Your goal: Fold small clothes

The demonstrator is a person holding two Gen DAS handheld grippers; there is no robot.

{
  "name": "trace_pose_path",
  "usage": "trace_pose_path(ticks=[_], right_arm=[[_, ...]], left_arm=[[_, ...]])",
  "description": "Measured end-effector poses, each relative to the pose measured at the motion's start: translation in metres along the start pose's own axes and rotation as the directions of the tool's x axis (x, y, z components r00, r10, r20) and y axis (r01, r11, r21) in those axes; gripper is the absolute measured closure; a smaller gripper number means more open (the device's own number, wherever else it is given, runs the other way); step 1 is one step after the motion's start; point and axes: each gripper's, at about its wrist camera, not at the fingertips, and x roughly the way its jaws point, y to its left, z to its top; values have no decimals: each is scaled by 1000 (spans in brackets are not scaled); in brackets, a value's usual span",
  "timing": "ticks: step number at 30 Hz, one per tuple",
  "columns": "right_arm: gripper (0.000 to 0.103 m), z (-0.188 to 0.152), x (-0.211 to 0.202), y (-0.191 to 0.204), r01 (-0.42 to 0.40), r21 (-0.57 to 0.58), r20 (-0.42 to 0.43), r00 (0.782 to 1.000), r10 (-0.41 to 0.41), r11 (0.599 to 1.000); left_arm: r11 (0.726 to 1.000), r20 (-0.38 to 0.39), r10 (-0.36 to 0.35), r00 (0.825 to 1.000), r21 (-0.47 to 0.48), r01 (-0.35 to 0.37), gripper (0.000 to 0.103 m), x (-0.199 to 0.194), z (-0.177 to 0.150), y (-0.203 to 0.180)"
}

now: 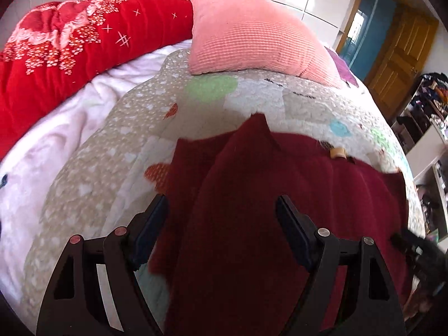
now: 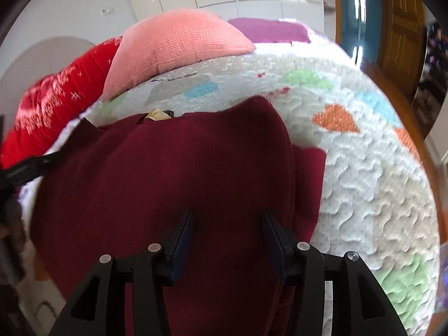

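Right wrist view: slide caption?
Open right gripper above a dark red garment on a quilted bed, pink pillow behind.

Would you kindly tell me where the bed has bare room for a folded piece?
The patchwork quilt lies bare right of the maroon garment, and a strip lies bare between it and the pink pillow. Crowded: the red blanket and pillow fill the far side; both open tongs, left and right, hover over the garment.
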Motion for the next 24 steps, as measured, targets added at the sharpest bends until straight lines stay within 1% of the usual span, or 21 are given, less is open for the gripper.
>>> trace_pose_path(ticks=[1, 2, 4, 5, 8, 10, 11, 12, 13, 14, 16, 17, 18, 19, 22, 24], right_arm=[[54, 3, -3, 3, 9, -4, -8, 1000, -9, 1000], [55, 5, -9, 5, -6, 4, -11, 1000, 6, 1000], [55, 8, -23, 9, -87, 26, 12, 996, 87, 996], [54, 9, -28, 14, -112, 22, 21, 994, 111, 993], [54, 8, -32, 33, -122, -26, 35, 992, 123, 992], [54, 5, -21, 43, -135, -35, 14, 991, 135, 990], [53, 2, -8, 46, -135, -33, -17, 991, 134, 990], [53, -3, 7, 49, -124, -35, -60, 991, 122, 992], [52, -6, 14, 52, -105, -46, -62, 993, 102, 993], [52, -5, 14, 55, -86, -64, -38, 996, 84, 994], [52, 2, 11, 60, -75, -56, -66, 995, 71, 996], [52, 7, 9, 61, -103, -39, -69, 993, 100, 994], [52, 11, 5, 65, -151, -17, -64, 987, 150, 988], [52, 14, 3, 69, -175, -11, -61, 983, 174, 985], [51, 21, -3, 93, -179, -58, -35, 984, 178, 982], [51, 25, -1, 113, -191, -94, -17, 982, 190, 977]], left_arm=[[1000, 0, 3, 1000, 6, -3, 24, -6, -6, 2], [1000, 1, 3, 1000, 8, -3, 24, -10, -10, 4], [1000, 5, 2, 1000, 5, -2, 24, -18, -19, 10], [1000, 3, 4, 1000, 1, -4, 24, -20, -23, 12], [999, -21, 0, 1000, -38, -1, 24, -24, -41, 28], [996, -36, -7, 999, -87, 4, 24, -23, -54, 41], [993, -49, -15, 999, -114, 9, 24, -21, -60, 49], [990, -63, -37, 997, -142, 28, 24, -17, -67, 57], [986, -63, -61, 996, -161, 50, 23, -16, -71, 62], [983, -52, -75, 996, -171, 65, 23, -17, -74, 65], [981, -28, -97, 995, -173, 91, 23, -18, -77, 67], [980, -19, -102, 995, -171, 97, 23, -18, -78, 66], [980, -8, -108, 994, -171, 105, 22, -17, -79, 66], [978, 10, -115, 993, -173, 115, 21, -16, -81, 66], [976, 38, -129, 991, -171, 134, 20, -16, -84, 67], [976, 27, -140, 990, -166, 143, 19, -16, -82, 69]])
